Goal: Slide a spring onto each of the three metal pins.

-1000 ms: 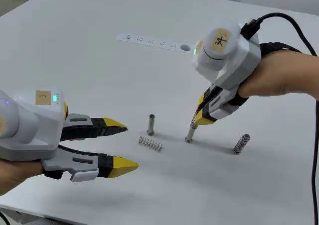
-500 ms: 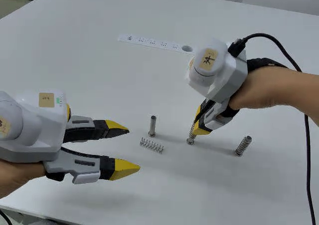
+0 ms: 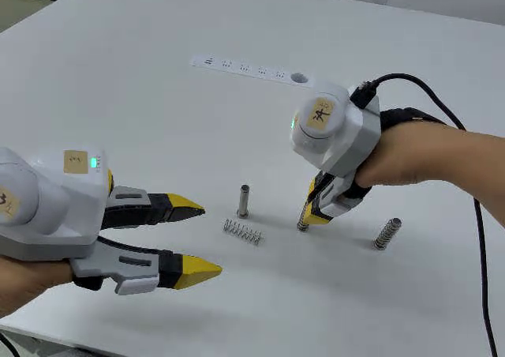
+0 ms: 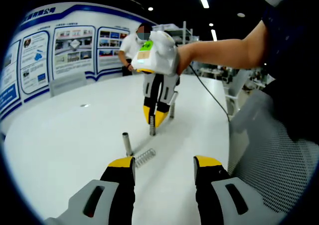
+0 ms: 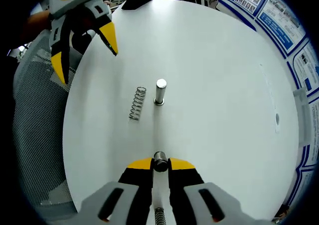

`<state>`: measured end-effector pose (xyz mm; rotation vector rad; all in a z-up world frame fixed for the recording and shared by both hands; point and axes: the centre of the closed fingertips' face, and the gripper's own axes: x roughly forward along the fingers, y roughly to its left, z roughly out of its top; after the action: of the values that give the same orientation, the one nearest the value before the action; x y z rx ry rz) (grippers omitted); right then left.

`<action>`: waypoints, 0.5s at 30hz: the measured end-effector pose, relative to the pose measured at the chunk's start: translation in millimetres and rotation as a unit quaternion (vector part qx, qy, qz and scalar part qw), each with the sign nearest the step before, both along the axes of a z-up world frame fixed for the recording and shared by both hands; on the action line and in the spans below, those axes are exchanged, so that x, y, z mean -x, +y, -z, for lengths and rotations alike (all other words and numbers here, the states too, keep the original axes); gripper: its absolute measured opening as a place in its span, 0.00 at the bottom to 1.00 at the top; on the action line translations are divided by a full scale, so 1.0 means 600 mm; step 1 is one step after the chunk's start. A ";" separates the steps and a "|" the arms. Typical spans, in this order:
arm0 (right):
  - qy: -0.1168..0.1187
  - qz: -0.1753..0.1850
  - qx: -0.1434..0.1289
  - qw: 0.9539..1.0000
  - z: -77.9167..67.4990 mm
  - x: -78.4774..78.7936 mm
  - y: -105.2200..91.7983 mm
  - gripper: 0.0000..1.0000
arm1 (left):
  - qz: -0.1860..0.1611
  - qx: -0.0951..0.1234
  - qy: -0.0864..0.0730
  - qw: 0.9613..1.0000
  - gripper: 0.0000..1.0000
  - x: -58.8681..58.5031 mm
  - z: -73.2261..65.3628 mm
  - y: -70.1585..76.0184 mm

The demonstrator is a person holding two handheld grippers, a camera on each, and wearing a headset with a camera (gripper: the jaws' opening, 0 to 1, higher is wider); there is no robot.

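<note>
While my right gripper (image 3: 312, 213) pinches a spring (image 3: 304, 212) on the middle pin (image 3: 301, 226), mid-worktop (image 3: 118, 96), any tilt could jam the coils or topple that pin. My left gripper (image 3: 195, 241) hangs open near the front edge; a loose spring (image 3: 241, 231) lies beside the bare pin (image 3: 243, 201).

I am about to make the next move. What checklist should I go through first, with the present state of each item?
1. Right gripper closed around the middle spring: ok.
2. The middle spring seated fully down the middle pin: cannot tell.
3. Third pin is already fitted with coils: ok.
4. Bare pin stands upright: ok.
5. Loose spring lies free beside the bare pin: ok.
6. Left gripper open, apart from the parts: ok.
</note>
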<state>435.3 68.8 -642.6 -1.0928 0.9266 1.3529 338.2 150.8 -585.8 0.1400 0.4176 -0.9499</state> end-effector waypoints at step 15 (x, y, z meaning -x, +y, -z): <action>-0.018 -0.007 -0.028 0.999 -0.035 0.012 0.025 0.20 | -0.001 -0.001 0.000 1.000 0.48 0.001 0.002 0.002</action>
<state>428.0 84.0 -621.3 -1.0795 0.8506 1.3594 337.4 151.9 -586.9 0.1416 0.4194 -0.9482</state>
